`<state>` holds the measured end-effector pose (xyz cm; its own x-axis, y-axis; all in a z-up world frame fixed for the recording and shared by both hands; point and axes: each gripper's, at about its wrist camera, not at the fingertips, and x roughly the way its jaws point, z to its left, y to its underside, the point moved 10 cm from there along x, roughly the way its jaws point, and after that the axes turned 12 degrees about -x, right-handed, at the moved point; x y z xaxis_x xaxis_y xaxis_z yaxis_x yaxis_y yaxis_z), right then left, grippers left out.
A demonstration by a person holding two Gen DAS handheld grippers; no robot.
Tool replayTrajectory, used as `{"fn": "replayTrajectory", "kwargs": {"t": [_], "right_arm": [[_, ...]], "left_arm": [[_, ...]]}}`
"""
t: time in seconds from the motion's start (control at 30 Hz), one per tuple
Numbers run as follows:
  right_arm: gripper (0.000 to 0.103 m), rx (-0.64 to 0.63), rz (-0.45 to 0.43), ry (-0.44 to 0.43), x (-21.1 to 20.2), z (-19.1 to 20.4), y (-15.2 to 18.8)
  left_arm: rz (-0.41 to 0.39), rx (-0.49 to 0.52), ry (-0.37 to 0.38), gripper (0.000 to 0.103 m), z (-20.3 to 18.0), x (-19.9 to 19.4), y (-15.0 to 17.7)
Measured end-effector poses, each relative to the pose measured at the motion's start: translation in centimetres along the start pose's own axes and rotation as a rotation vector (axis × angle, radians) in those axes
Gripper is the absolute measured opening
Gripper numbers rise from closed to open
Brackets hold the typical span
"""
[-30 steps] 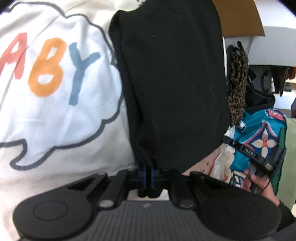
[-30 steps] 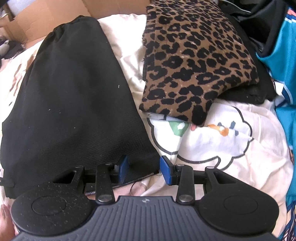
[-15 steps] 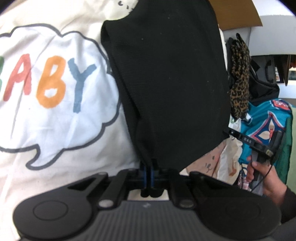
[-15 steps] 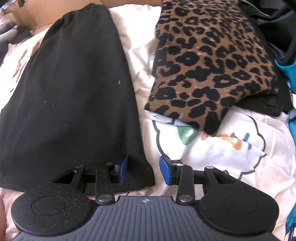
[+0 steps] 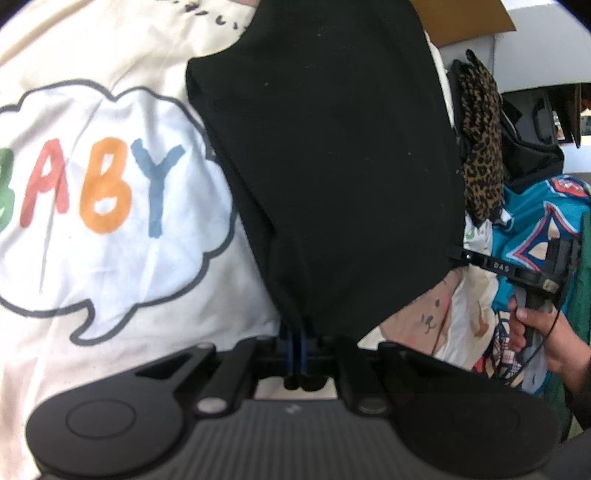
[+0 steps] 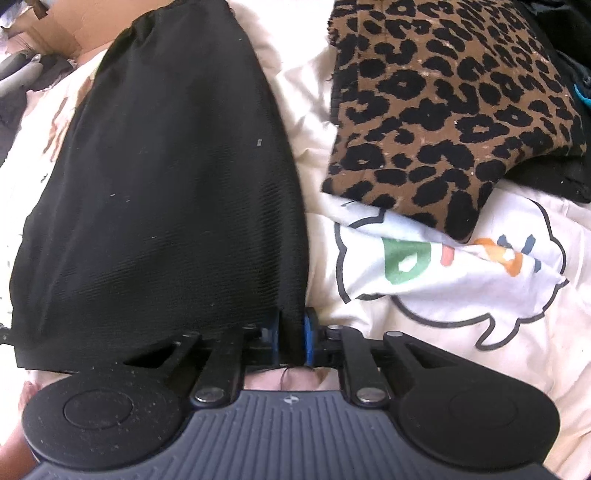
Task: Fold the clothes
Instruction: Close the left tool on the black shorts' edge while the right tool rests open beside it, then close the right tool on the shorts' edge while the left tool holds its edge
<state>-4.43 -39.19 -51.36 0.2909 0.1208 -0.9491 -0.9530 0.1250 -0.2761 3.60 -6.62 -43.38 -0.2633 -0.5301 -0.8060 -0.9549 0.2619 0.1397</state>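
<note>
A black ribbed garment lies spread on a cream sheet printed with "BABY". My left gripper is shut on its near left corner, the cloth bunched between the blue pads. In the right wrist view the same black garment stretches away from me. My right gripper is shut on its near right corner, the hem pinched between the blue pads. In the left wrist view the right gripper shows at the garment's far corner, held by a hand.
A folded leopard-print garment lies to the right of the black one, over dark clothes. A teal patterned cloth lies beyond. A cardboard box stands at the far left. The sheet's cloud print is wrinkled.
My right gripper was open beside the garment's corner and has closed on the hem. The left gripper stays shut on its corner and has shifted slightly.
</note>
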Motion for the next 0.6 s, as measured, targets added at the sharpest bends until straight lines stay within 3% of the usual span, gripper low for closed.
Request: {"fn": "replayTrajectory", "kwargs": {"t": [0.23, 0.6], "right_arm": [[0.01, 0.0, -0.042, 0.005, -2.7, 2.0, -0.5], [0.01, -0.013, -0.108, -0.096, -4.9, 5.9, -1.9]], "left_arm": [[-0.042, 0.004, 0.032, 0.003, -1.5, -2.9, -0.9], [-0.095, 0.047, 0.02, 0.003, -2.1, -8.3, -1.8]]}}
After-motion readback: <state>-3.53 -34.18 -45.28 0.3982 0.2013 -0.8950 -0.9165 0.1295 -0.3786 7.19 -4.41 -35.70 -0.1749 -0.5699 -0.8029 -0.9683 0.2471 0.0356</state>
